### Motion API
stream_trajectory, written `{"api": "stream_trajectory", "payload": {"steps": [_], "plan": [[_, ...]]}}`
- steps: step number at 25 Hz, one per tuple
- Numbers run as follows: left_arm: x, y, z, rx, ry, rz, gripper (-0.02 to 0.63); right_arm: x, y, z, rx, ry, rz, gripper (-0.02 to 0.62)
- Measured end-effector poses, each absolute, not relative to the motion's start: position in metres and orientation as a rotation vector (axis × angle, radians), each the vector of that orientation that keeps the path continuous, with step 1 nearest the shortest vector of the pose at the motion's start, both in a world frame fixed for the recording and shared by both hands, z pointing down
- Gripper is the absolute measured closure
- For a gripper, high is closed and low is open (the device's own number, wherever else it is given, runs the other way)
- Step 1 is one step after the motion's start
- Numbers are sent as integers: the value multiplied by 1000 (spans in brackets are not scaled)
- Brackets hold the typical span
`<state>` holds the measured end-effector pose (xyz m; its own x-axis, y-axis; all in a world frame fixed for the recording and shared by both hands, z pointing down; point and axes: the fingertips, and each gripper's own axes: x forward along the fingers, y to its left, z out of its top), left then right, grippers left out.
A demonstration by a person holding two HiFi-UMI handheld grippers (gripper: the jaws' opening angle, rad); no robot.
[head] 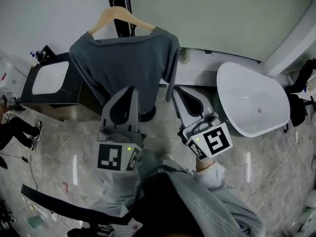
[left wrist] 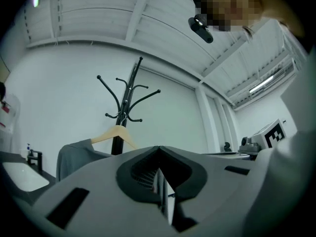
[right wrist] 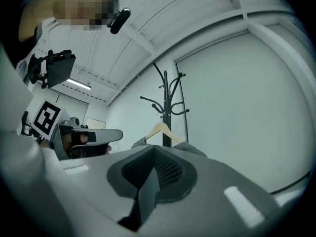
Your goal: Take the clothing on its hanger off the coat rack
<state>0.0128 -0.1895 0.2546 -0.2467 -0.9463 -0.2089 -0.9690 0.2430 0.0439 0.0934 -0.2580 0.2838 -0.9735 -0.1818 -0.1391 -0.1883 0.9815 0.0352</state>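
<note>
A dark grey top (head: 126,65) hangs on a wooden hanger (head: 120,17) hooked on the black coat rack (head: 123,4). In the head view my left gripper (head: 129,90) points at the lower hem of the top, jaws shut and empty. My right gripper (head: 174,90) sits just right of the garment, below its right sleeve, also shut on nothing. The left gripper view shows the rack (left wrist: 129,98), the hanger (left wrist: 114,133) and the top (left wrist: 76,157) beyond my shut jaws. The right gripper view shows the rack (right wrist: 167,102) and hanger (right wrist: 159,131) above its shut jaws.
A white round-edged table (head: 252,100) stands to the right. A dark cabinet with a white top (head: 49,80) stands at the left. The rack's round base (head: 147,115) rests on the stone-patterned floor. A person's legs (head: 19,127) show at the far left edge.
</note>
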Motion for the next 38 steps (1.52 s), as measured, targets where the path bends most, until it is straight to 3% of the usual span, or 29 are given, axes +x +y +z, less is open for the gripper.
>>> {"api": "stream_trajectory", "payload": {"steps": [9,19,33,38], "plan": [[-53,-193,263,-1617,2532,176,601,21,-280,295,-53,3019,15,594],[-162,-249,225,-1753,2335,193,601,-71,-327,252,-212,2895,68,594],[-199,-267,218,-2033,2107,171,600,-80,-374,236,-342,2862,122,592],[-208,-254,204,-2051,2023,2,582,-80,-376,223,-194,2936,266,581]]}}
